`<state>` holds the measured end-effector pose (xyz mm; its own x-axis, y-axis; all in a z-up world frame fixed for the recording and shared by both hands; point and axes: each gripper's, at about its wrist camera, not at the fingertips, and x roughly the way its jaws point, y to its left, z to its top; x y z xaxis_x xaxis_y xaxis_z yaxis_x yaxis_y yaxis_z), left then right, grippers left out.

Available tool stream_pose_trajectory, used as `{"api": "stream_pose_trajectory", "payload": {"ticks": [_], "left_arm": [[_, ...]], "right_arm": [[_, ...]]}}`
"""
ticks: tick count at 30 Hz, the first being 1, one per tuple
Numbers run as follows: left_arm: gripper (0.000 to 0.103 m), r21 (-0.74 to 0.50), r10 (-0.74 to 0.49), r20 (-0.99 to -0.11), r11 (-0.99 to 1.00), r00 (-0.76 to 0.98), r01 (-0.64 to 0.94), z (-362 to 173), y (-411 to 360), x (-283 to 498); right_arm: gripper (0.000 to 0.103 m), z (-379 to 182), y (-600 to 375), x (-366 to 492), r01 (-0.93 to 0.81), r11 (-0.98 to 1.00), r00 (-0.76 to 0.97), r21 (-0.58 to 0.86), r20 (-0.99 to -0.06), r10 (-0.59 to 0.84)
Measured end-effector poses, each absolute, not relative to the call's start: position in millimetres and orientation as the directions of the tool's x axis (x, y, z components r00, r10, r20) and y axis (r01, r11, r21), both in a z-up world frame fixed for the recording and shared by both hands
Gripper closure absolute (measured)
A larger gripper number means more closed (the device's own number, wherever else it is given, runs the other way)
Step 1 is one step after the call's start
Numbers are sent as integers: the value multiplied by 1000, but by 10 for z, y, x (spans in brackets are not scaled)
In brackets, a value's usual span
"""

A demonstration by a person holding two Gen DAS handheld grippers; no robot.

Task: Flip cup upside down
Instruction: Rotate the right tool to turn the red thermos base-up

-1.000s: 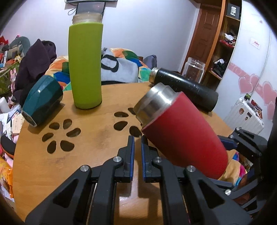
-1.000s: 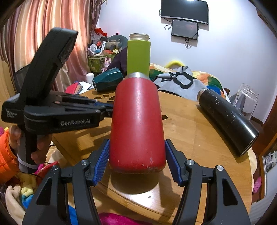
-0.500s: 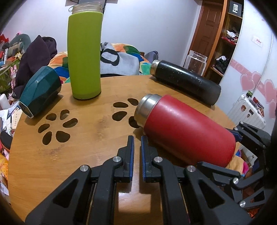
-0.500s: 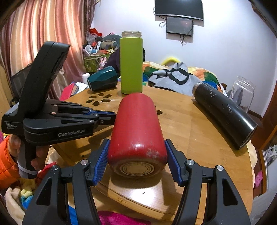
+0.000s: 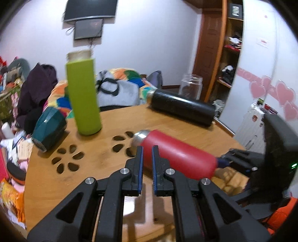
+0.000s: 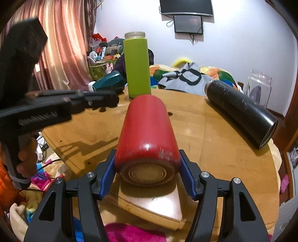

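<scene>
We see a round wooden tabletop [image 5: 104, 163] with petal-shaped cutouts [image 5: 67, 158]. On it a green bottle [image 5: 82, 95] stands upright; a teal cup [image 5: 49, 128], a black flask [image 5: 181, 107] and a red cup [image 5: 178, 154] lie on their sides.

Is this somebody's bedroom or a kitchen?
Probably a bedroom in a home. Behind the round wooden table lies a colourful patchwork quilt with a grey garment on it, a flat black screen hangs on the white wall, and pink curtains hang beside piled toys and clutter.
</scene>
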<state>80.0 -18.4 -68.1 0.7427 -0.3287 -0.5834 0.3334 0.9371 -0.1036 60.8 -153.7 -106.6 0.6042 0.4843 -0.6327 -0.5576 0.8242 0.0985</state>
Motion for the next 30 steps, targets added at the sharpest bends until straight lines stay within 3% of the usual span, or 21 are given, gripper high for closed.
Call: {"api": "stream_pose_trajectory", "payload": {"ticks": [16,30], "left_arm": [[97,-128,-383,-554,916,739,380,-529,-326,823],[97,-203,-381,-520,925,764,323,-460,-51,953]], "right_arm": [[45,-621,-1702,480,-538,839,725,80,-464,509],[45,-477,-1467,743,-536,840,726,84,-463,509]]}}
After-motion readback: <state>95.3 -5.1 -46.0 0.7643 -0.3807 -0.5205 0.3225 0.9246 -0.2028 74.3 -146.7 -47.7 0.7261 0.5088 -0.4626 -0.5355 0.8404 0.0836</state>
